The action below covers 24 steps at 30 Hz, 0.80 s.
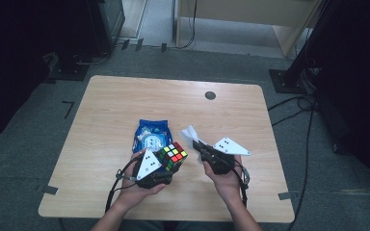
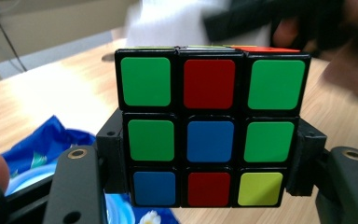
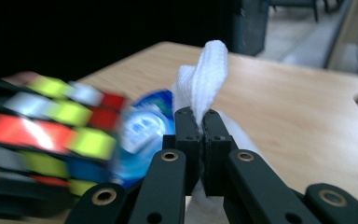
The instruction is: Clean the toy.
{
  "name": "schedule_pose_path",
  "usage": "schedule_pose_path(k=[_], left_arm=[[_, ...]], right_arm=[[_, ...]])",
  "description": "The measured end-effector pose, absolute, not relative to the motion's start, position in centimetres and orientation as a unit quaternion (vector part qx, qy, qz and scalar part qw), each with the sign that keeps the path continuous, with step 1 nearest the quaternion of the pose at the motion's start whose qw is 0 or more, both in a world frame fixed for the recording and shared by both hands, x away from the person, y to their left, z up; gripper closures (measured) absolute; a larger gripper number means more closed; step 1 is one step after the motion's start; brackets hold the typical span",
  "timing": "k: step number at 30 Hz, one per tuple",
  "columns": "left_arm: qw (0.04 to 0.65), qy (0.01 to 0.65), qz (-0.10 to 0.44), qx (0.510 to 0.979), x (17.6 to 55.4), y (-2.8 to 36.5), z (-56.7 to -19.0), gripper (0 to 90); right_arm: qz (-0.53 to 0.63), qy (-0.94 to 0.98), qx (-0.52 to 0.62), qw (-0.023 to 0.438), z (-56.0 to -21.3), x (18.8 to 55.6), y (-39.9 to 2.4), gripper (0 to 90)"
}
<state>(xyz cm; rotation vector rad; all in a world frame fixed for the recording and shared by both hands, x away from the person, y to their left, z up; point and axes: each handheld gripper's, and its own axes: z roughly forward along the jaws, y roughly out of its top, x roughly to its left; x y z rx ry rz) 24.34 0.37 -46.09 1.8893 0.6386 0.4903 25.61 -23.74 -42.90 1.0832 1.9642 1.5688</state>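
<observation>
A scrambled Rubik's cube is held above the table near its front, with my left gripper shut on it. In the left gripper view the cube sits between the two black jaws, clamped at its lower rows. My right gripper is just to the right of the cube, shut on a white cloth. In the right gripper view the cloth sticks up from between the closed jaws of my right gripper, and the cube is blurred at the left.
A blue snack packet lies on the wooden table just behind the cube. A round cable hole is at the table's far right. Black stands and cables surround the table on the floor.
</observation>
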Motion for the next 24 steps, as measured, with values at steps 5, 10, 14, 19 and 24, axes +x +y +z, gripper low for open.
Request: schedule_pose_path(k=[5,10,14,19,24], left_arm=[[0.494,0.267,0.215,0.799,24.3,-0.4,-46.7,34.1],[0.507,0.258,0.209,0.795,23.9,-0.8,-46.6,34.0],[0.521,0.253,0.203,0.790,23.7,-0.7,-46.2,34.0],[0.530,0.259,0.193,0.784,23.8,-0.3,-46.0,34.1],[0.543,0.265,0.177,0.777,24.0,0.2,-45.7,34.1]], right_arm=[[0.601,0.705,0.327,0.185,-39.8,23.3,-21.9,88.6],[0.622,0.706,0.304,0.147,-39.7,22.6,-20.4,88.5],[0.614,0.710,0.315,0.143,-41.2,23.1,-20.0,88.5],[0.612,0.703,0.327,0.152,-42.5,23.5,-20.2,88.5],[0.609,0.696,0.334,0.183,-42.9,23.9,-21.0,88.2]])
